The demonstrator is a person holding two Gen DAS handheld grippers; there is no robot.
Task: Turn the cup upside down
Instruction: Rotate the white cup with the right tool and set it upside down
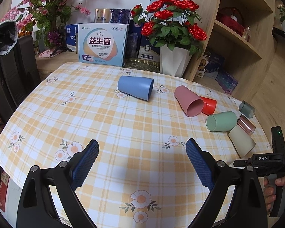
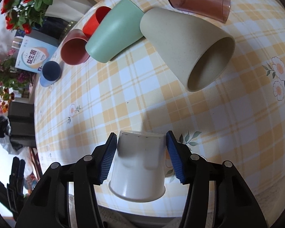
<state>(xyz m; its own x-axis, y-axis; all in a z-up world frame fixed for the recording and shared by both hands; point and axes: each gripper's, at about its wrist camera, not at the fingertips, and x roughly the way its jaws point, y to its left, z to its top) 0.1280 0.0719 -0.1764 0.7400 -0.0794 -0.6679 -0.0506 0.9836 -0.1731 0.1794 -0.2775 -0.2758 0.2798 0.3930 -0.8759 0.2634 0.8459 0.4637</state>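
checked tablecloth (image 1: 108,125); red rose pot (image 1: 173,60) at 1 o'clock, blue box (image 1: 102,44) at 12, pink blossoms (image 1: 41,9) at 10.

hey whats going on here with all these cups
A person is working with handheld tongs in each hand at a table with a checked cloth. The right tongs grip a white cup, its rim towards the camera. The left tongs are open, holding nothing. The other cups lie on their sides: blue, pink, red, green, beige and a clear brownish one.
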